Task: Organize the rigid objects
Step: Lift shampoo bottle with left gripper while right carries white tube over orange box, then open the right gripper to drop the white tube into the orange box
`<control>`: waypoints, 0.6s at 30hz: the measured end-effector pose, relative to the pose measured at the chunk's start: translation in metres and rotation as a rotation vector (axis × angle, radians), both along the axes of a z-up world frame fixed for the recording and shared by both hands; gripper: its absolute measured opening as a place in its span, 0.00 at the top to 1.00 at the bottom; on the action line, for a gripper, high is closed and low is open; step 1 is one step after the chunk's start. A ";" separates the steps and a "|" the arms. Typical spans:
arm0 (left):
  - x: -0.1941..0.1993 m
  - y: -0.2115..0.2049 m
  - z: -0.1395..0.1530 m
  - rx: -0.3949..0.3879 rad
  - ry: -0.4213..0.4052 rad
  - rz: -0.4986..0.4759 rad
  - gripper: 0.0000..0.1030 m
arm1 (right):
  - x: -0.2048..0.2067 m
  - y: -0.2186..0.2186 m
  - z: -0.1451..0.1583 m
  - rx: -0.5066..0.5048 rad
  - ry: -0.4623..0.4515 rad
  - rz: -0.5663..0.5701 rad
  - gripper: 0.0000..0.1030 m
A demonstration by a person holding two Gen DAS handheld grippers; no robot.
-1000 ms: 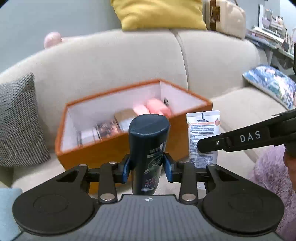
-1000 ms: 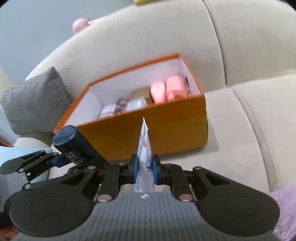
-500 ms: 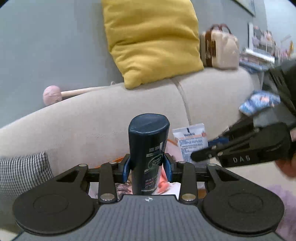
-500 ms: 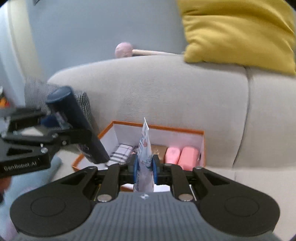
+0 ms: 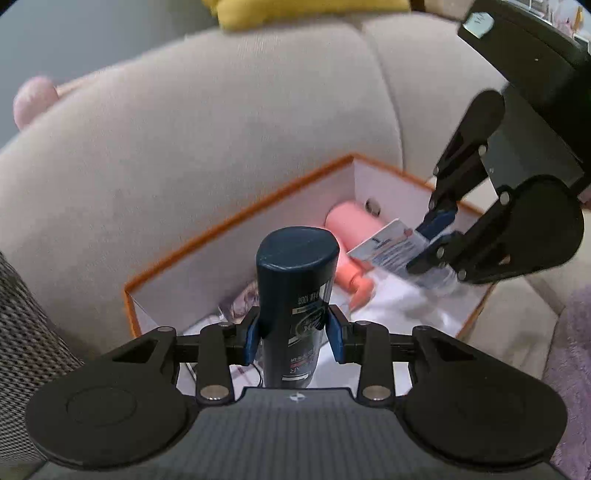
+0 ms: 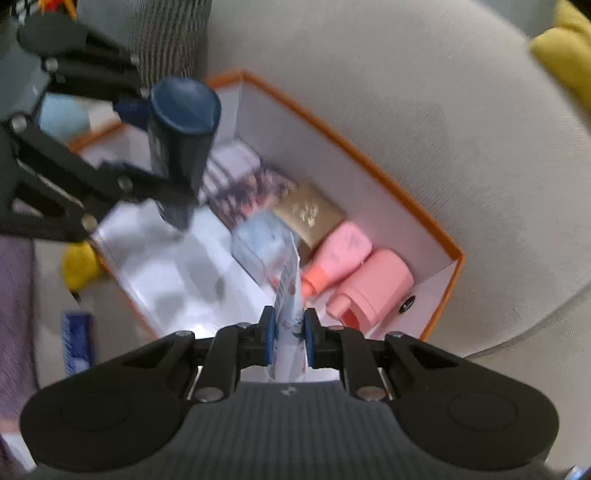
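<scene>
My left gripper (image 5: 293, 338) is shut on a dark blue bottle (image 5: 297, 295), held cap-up above the left part of an open orange box (image 5: 236, 218) on the sofa. The bottle also shows in the right wrist view (image 6: 181, 147). My right gripper (image 6: 287, 341) is shut on a white lotion tube (image 6: 288, 314) and holds it over the box's right part; the tube also shows in the left wrist view (image 5: 391, 247). In the orange box (image 6: 354, 147) lie two pink bottles (image 6: 365, 284), a gold box (image 6: 310, 214), a clear pack (image 6: 264, 245) and patterned packs (image 6: 251, 188).
The beige sofa backrest (image 5: 221, 129) rises right behind the box. A grey checked cushion (image 5: 26, 325) is at the left. A yellow cushion (image 5: 295, 11) sits on top of the backrest. A blue tube (image 6: 75, 343) and a yellow item (image 6: 79, 266) lie outside the box.
Both grippers have tilted downward and moved over the open box with their objects still held. The tube now hangs over the box's right part, the bottle over its left.
</scene>
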State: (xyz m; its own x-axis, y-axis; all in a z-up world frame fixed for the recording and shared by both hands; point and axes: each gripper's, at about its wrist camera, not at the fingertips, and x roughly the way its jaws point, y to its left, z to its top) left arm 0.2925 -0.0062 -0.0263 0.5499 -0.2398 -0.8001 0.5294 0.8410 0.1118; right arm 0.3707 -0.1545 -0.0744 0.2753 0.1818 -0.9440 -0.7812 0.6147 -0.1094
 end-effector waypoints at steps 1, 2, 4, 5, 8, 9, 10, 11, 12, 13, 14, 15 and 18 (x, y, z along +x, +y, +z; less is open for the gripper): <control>0.003 0.000 -0.006 0.000 0.015 -0.003 0.59 | 0.004 0.003 -0.005 -0.018 0.012 0.019 0.84; 0.006 0.000 -0.011 -0.001 0.030 -0.006 0.59 | 0.008 0.005 -0.011 -0.033 0.033 0.042 0.84; 0.009 0.000 -0.019 -0.003 0.051 -0.013 0.59 | 0.012 0.009 -0.020 -0.057 0.069 0.096 0.84; 0.013 -0.001 -0.021 -0.005 0.060 -0.015 0.59 | 0.013 0.012 -0.023 -0.064 0.076 0.121 0.84; 0.021 0.000 -0.029 -0.019 0.093 -0.011 0.59 | 0.013 0.020 -0.026 -0.064 0.092 0.198 0.84; 0.022 0.000 -0.031 -0.022 0.101 -0.012 0.59 | 0.012 0.023 -0.027 -0.064 0.097 0.222 0.84; 0.027 0.000 -0.033 -0.024 0.108 -0.014 0.59 | 0.011 0.025 -0.027 -0.069 0.099 0.246 0.83; 0.028 -0.001 -0.035 -0.025 0.111 -0.016 0.60 | 0.010 0.027 -0.026 -0.073 0.100 0.269 0.83; 0.029 -0.001 -0.036 -0.027 0.109 -0.017 0.60 | 0.010 0.027 -0.026 -0.073 0.107 0.291 0.82; 0.030 -0.001 -0.036 -0.029 0.107 -0.019 0.60 | 0.007 0.027 -0.022 -0.073 0.113 0.314 0.81; 0.031 -0.001 -0.036 -0.030 0.110 -0.020 0.60 | 0.006 0.029 -0.021 -0.074 0.120 0.343 0.81; 0.033 0.000 -0.036 -0.034 0.111 -0.020 0.60 | 0.004 0.029 -0.020 -0.072 0.131 0.368 0.81; 0.034 -0.001 -0.036 -0.040 0.118 -0.023 0.60 | 0.003 0.030 -0.022 -0.074 0.170 0.399 0.79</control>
State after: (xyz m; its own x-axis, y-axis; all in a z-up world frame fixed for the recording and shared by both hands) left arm 0.3269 -0.0072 -0.0624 0.4462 -0.2842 -0.8486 0.5558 0.8312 0.0138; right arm 0.3734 -0.1242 -0.0967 0.0373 0.1725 -0.9843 -0.9664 0.2569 0.0084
